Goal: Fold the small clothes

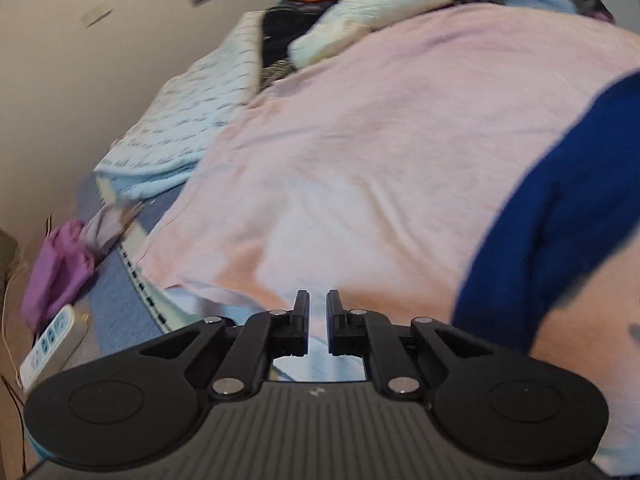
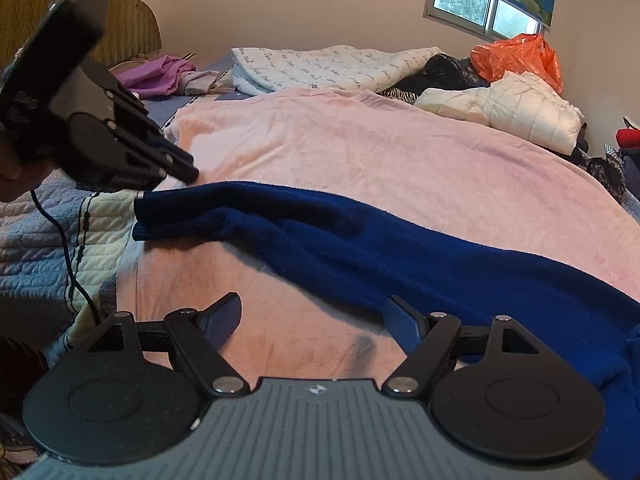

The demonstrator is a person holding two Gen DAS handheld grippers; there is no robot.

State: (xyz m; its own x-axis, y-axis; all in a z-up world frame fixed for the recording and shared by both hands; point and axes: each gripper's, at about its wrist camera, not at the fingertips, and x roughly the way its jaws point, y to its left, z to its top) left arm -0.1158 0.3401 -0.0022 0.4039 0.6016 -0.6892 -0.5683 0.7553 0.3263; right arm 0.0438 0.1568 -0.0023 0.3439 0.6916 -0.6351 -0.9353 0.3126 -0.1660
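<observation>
Over pink blanket (image 2: 360, 140); left gripper (image 2: 188, 168) tilted down, empty; right gripper (image 2: 312, 320) agape

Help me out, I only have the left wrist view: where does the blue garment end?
Observer: The blue garment lies in a long strip across the pink blanket and ends near the blanket's edge, just below the left gripper.
Operator: Is that gripper touching it?
Observer: It does not seem to be. It hangs slightly above the garment's end, with a sliver of blanket showing between them.
Operator: And the right gripper?
Observer: The right gripper has its fingers wide apart with only blanket between them. The garment lies just beyond them.
</observation>
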